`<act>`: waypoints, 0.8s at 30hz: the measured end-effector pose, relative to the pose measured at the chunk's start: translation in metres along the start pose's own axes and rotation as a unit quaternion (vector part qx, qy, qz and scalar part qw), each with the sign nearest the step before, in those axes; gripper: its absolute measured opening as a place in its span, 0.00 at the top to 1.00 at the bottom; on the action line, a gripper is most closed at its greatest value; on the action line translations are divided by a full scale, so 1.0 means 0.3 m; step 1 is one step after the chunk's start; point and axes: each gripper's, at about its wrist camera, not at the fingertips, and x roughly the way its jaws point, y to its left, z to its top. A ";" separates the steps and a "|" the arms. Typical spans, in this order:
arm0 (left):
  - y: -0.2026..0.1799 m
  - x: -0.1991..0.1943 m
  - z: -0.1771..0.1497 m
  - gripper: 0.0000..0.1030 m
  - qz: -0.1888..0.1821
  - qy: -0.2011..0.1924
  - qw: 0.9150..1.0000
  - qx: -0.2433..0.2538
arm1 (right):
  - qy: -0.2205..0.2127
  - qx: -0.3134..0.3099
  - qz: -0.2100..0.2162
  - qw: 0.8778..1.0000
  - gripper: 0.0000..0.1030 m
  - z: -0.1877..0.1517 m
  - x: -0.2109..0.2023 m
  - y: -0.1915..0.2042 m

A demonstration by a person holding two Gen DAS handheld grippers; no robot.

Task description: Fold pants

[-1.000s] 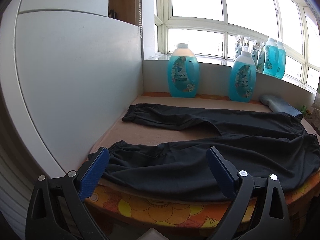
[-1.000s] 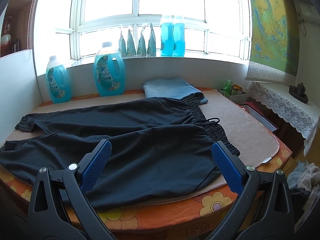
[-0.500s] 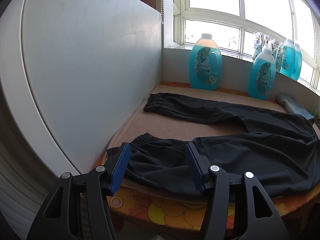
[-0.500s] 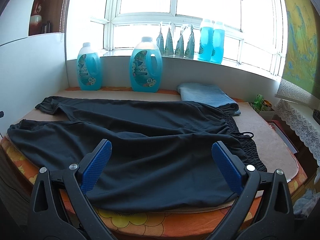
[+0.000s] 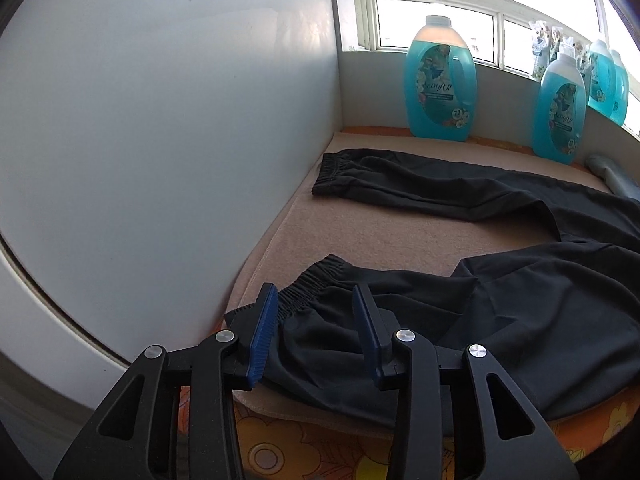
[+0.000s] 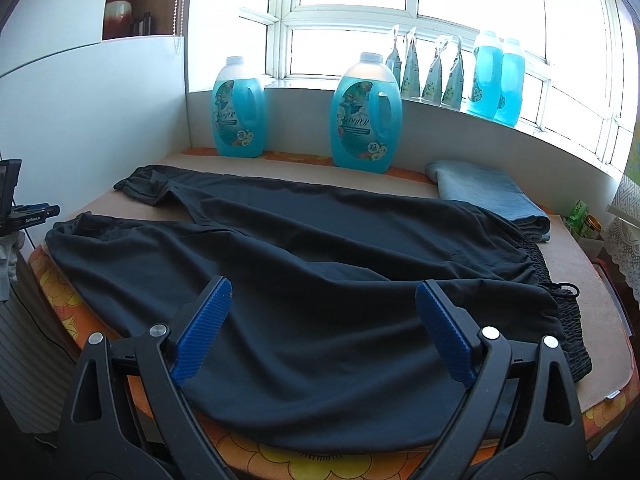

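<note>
two open grippers, left gripper [image 5: 316, 332] jaws straddling pants [image 5: 500, 304] cuff, right gripper [image 6: 322, 330] mid-leg

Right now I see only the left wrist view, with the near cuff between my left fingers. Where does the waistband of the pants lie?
Observer: The waistband lies flat at the right end of the pants, with its drawstring loop on the beige mat.
Operator: And my right gripper?
Observer: The right gripper is open, above the upper part of the near leg, left of the waistband.
Operator: Is anything close to the waistband?
Observer: A folded blue-grey cloth lies right beside its far end.
</note>
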 end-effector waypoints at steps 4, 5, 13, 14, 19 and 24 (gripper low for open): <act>-0.009 0.095 0.040 0.64 -0.025 0.031 0.999 0.015 | 0.007 -0.006 0.016 1.000 0.07 -0.006 0.020 0.028; -0.015 0.122 0.047 0.64 -0.031 0.041 0.999 0.018 | 0.009 -0.006 0.019 1.000 0.07 -0.006 0.024 0.031; -0.022 0.238 0.033 0.63 -0.032 0.094 0.995 0.031 | 0.034 -0.049 0.085 0.995 0.07 -0.023 0.050 0.081; -0.022 0.242 0.028 0.63 -0.030 0.096 0.994 0.033 | 0.042 -0.065 0.100 0.992 0.07 -0.038 0.055 0.101; -0.014 0.250 0.019 0.71 -0.028 0.087 0.995 0.032 | 0.085 -0.136 0.170 0.972 0.12 -0.100 0.071 0.209; -0.013 0.258 0.025 0.82 -0.019 0.079 0.996 0.033 | 0.129 -0.186 0.192 0.955 0.26 -0.142 0.121 0.283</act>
